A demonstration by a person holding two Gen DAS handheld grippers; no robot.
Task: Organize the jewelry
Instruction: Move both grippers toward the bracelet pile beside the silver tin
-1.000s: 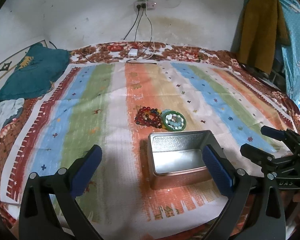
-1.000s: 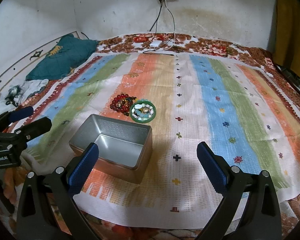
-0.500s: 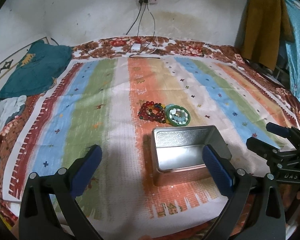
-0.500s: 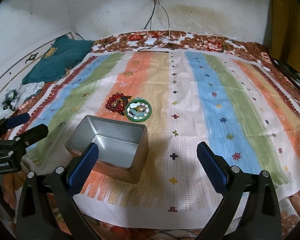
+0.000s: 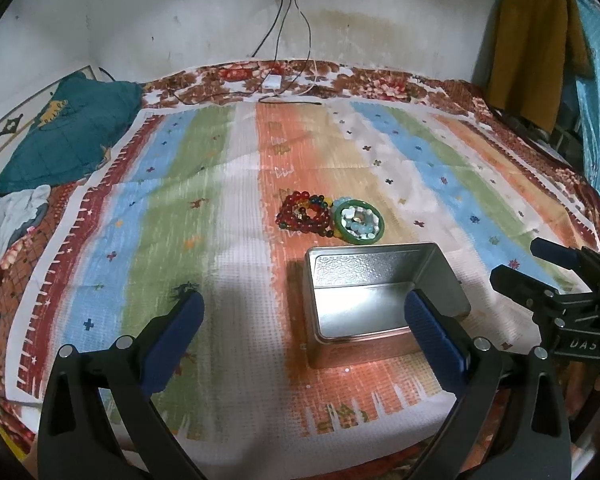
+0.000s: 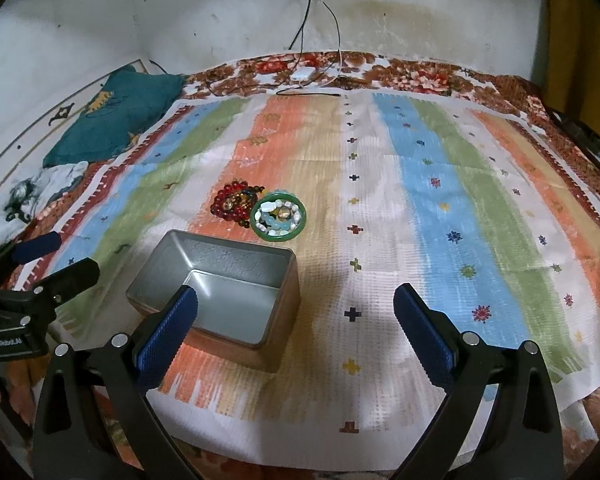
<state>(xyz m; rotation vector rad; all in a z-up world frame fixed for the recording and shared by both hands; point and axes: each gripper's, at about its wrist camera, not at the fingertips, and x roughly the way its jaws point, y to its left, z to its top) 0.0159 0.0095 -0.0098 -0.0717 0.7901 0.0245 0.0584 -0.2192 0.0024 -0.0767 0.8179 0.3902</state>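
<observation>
An open, empty metal tin (image 5: 380, 300) sits on a striped cloth; it also shows in the right wrist view (image 6: 220, 296). Just beyond it lie red and multicoloured bead bracelets (image 5: 304, 214) (image 6: 234, 202) and a green bangle (image 5: 359, 220) (image 6: 278, 216) with pale stone beads inside it. My left gripper (image 5: 300, 336) is open and empty, hovering near the tin's front. My right gripper (image 6: 296, 328) is open and empty, to the right of the tin. Each gripper shows in the other's view, the right one (image 5: 540, 268) and the left one (image 6: 48, 260).
The striped cloth (image 6: 440, 200) covers a bed with a floral sheet (image 5: 380, 84). A teal pillow (image 5: 68, 132) lies at the far left. A white charger and cables (image 5: 272, 84) lie by the wall. Clothes (image 5: 532, 40) hang at the right.
Both grippers have risen and tilted a little, so the tin and jewelry sit lower and slightly farther in view. Both stay open. Nothing on the cloth has moved.
</observation>
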